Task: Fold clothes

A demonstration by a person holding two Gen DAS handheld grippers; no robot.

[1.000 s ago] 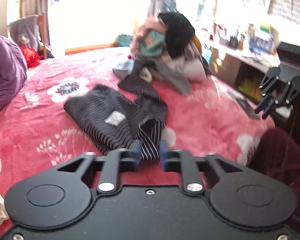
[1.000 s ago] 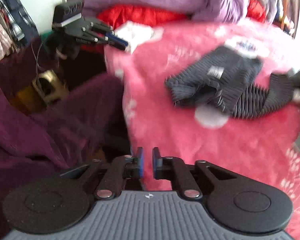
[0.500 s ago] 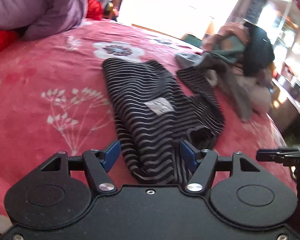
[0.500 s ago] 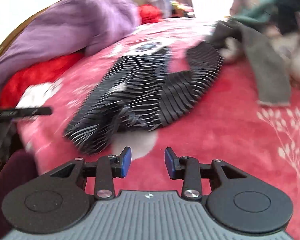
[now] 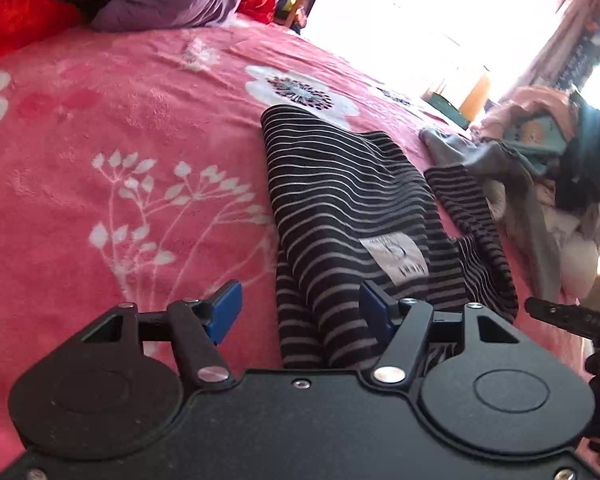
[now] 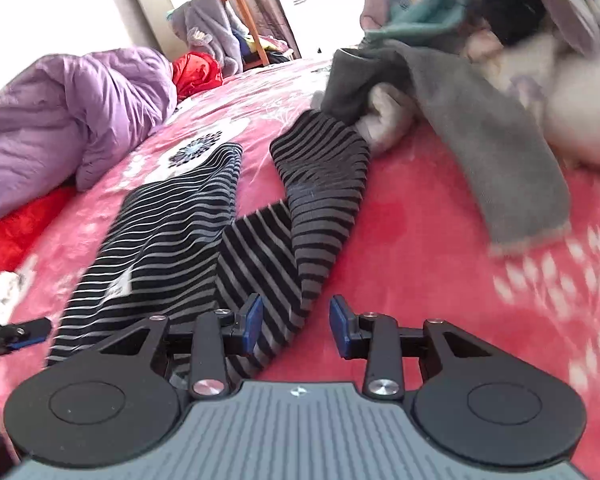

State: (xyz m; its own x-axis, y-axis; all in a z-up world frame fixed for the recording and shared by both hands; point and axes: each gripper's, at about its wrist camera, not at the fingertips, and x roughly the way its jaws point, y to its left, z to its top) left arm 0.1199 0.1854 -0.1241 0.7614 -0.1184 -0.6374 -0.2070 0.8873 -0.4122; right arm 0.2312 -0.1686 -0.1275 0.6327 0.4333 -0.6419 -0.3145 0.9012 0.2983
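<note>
A black-and-grey striped garment [image 5: 340, 200] with a white label [image 5: 396, 256] lies crumpled on the pink flowered bedspread [image 5: 100, 120]. My left gripper [image 5: 300, 314] is low over its near end and open. The striped fabric lies between the blue pads without being pinched. In the right wrist view the same garment [image 6: 172, 232] stretches away, one sleeve bent toward the pile. My right gripper [image 6: 296, 326] is open too, and the sleeve's near tip reaches in beside its left pad. Each gripper shows at the edge of the other's view, right gripper [image 5: 560, 316] and left gripper [image 6: 16, 332].
A heap of mixed clothes [image 6: 480, 80] sits at the bed's far right, with a grey garment [image 6: 480, 132] spilling toward the sleeve. A purple quilt [image 6: 60, 120] and red cloth [image 6: 196, 72] lie along the left. A chair [image 6: 236, 20] stands beyond the bed.
Both grippers rolled and came down close to the striped garment. The left jaws, shut on its fabric a second ago, let go and spread wide. The right jaws opened from nearly shut.
</note>
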